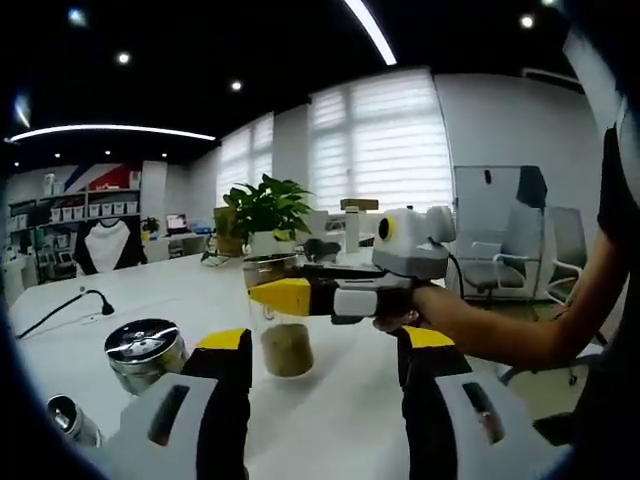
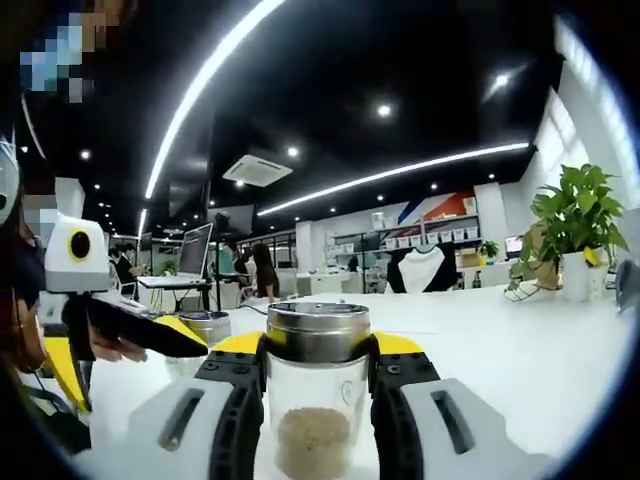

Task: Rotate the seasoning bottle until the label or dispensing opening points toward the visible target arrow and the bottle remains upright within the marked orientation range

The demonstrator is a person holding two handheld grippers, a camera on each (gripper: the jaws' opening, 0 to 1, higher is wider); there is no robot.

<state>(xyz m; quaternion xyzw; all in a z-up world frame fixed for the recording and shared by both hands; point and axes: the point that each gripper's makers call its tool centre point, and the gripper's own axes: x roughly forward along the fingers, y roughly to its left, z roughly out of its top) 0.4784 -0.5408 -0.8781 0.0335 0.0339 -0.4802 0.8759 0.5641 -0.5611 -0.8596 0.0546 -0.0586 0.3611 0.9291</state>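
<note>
In the left gripper view, a small shiny jar (image 1: 70,420) lies at the far left edge of the white table (image 1: 340,420), and next to it stands a squat metal tin (image 1: 145,352) with a mirrored lid. The left gripper (image 1: 326,345) hangs just above the table with its jaws wide apart and nothing between them. Beyond its tips stands the seasoning bottle (image 1: 284,335), upright on the table, clear glass with brown powder settled at the bottom. The right gripper (image 1: 285,296) reaches in from the right and has its yellow-tipped jaws closed around the bottle's upper part, a hand (image 1: 400,318) on its grip.

The right gripper view confirms the hold: the bottle (image 2: 315,400) sits between the jaws, both pressed against the glass just under the metal shaker cap (image 2: 318,330).

So the grasp looks made and the turning is the step in hand. No arrow or marking is visible on the table (nor any label on the glass), so how far to turn cannot be judged here. The next move calls for a twist about the bottle's own axis, keeping it vertical.

The tin stands near the bottle's left and could be clipped by the jaws. The potted plant (image 1: 262,215) sits well behind.
</note>
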